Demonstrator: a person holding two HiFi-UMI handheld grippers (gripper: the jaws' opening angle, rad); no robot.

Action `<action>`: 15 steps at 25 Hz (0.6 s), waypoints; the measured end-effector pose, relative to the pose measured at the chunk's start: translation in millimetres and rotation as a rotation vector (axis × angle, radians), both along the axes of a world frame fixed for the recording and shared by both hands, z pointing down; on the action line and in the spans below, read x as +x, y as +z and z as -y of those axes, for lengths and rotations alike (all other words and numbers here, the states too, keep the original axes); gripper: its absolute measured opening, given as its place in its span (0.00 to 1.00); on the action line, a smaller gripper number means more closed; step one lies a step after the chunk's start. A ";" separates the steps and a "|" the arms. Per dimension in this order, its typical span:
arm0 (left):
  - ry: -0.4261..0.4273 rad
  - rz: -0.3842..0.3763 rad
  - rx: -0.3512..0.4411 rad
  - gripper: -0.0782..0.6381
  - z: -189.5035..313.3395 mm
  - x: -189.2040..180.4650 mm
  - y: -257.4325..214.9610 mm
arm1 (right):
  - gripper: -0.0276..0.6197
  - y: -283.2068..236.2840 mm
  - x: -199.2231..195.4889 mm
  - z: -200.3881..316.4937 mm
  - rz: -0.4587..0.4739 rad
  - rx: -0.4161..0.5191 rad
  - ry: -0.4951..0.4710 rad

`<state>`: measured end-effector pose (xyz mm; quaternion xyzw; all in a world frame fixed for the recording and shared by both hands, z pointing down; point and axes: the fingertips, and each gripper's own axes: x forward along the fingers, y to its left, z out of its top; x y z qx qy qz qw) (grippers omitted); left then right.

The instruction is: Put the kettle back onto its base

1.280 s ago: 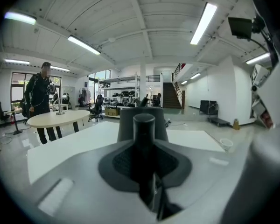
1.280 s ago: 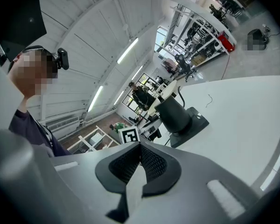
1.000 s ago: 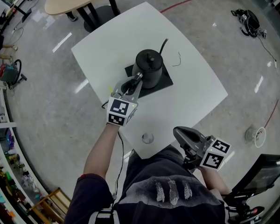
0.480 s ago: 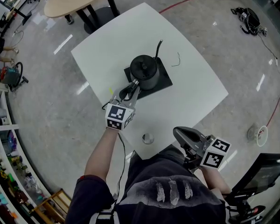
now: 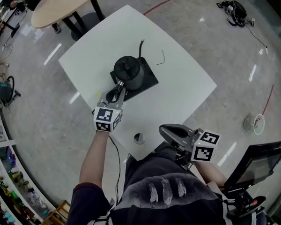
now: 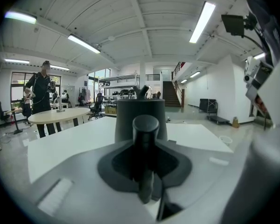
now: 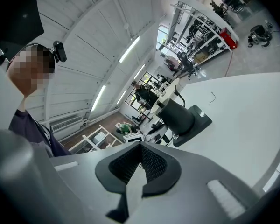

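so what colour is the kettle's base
Black; the base shows best in the head view.

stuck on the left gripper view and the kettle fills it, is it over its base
observer: yes, head view shows the kettle sitting on its black base on the white table.
operator: anything trailing off it
observer: a cord runs out from the base's far side, away from the person.
operator: what's my other hand doing
observer: right tongs are shut and empty, held near the table's near edge by the person's body.
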<state>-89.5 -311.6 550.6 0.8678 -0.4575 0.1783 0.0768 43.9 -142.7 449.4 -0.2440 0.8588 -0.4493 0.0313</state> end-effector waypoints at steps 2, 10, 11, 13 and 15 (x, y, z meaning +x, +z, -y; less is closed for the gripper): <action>-0.012 -0.001 -0.008 0.19 -1.2 1.6 -4.6 | 0.04 -6.5 2.8 -1.8 0.004 0.007 -0.011; 0.004 0.000 -0.090 0.70 -11.2 5.8 -7.8 | 0.04 -12.0 12.9 -16.4 0.033 0.022 -0.019; -0.010 0.004 -0.083 0.72 -11.2 3.1 -8.5 | 0.04 -11.1 15.0 -16.6 0.036 0.028 -0.022; -0.031 0.019 -0.071 0.74 -12.2 -3.0 -12.2 | 0.04 -11.3 18.0 -16.4 0.042 0.037 -0.028; -0.045 0.036 -0.055 0.76 -12.4 -11.5 -20.7 | 0.04 -13.8 17.6 -16.1 0.052 0.045 -0.030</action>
